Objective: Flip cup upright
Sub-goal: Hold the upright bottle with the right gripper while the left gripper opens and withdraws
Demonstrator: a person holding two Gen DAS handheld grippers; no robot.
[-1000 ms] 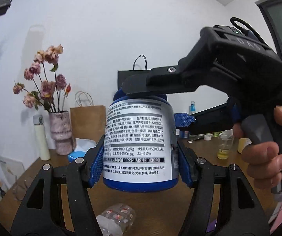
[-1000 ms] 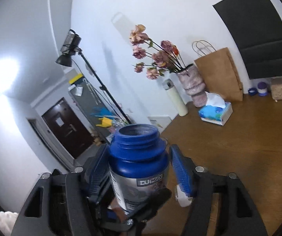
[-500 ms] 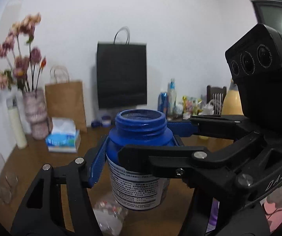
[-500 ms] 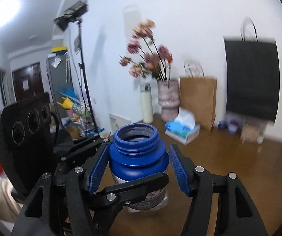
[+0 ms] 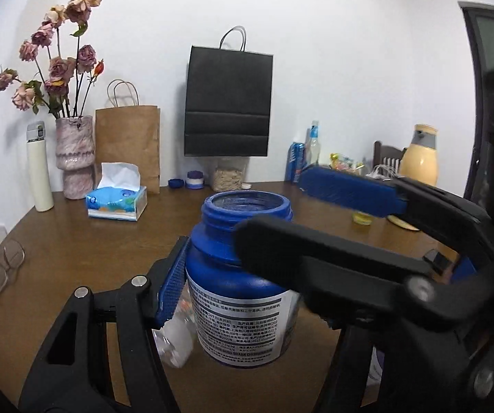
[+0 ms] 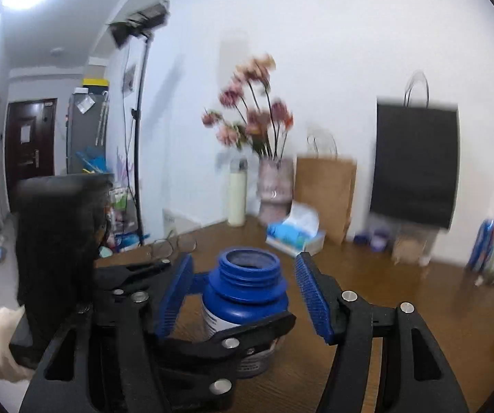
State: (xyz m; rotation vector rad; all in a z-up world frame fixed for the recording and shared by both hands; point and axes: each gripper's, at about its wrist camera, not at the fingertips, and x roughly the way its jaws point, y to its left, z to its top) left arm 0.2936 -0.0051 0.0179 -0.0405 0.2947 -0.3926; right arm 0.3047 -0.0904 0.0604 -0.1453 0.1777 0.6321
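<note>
The cup is a blue jar with a white printed label. It stands upright with its open mouth up, low over the brown table; whether its base touches the wood I cannot tell. My left gripper is shut on its body: the left blue pad presses its side, while the other finger is hidden behind the right gripper's arm. In the right wrist view my right gripper is open, and the jar sits between its pads with a gap on each side.
A tissue box, a vase of dried flowers, a white flask, a brown bag and a black bag line the back. Glasses lie at the left and a clear plastic item just behind the jar.
The jar has come down from high in front of the wall to table level, mouth up. The left gripper kept its hold; the right gripper stayed open and drew back slightly.
</note>
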